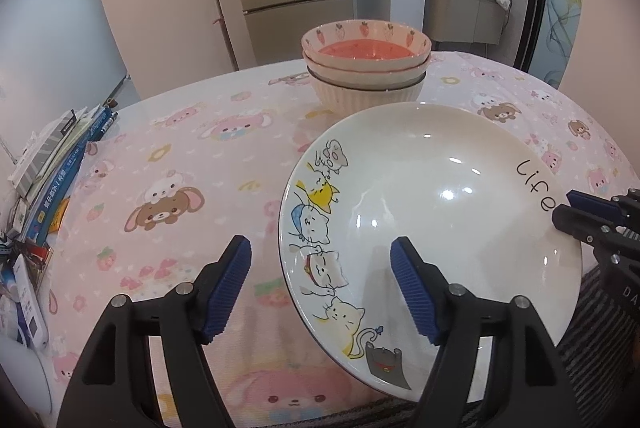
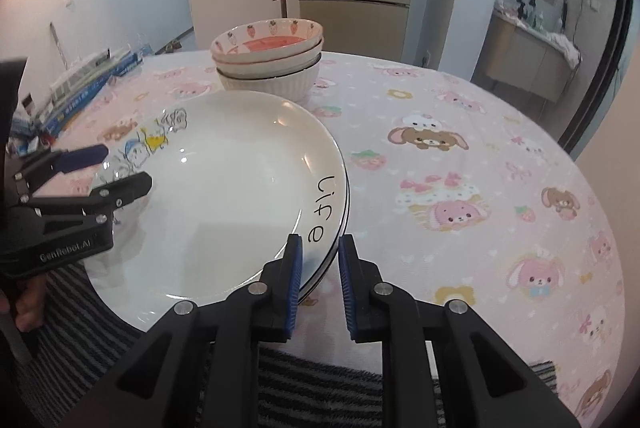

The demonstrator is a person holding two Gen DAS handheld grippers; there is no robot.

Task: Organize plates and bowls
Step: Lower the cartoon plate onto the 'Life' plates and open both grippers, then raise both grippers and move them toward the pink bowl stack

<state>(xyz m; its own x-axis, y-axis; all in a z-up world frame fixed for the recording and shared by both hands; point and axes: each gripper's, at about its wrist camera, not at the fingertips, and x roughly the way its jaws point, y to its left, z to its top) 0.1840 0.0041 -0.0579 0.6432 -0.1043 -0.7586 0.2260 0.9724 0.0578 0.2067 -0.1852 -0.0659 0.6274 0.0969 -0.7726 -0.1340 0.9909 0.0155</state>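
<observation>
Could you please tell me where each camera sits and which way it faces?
Left wrist: on the left hand-held gripper, facing across the cat plate toward the bowl stack; own open fingers show.
Right wrist: on the right hand-held gripper at the plate's "life" rim, same heading; own fingers and a hand show.
Shared: plate, bowls, each other's gripper.

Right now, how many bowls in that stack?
3, all nested at the table's far side behind the plates: strawberry-rim bowl on top, plain cream bowl in the middle, ribbed white bowl at the bottom. More could be hidden inside the stack.
</observation>
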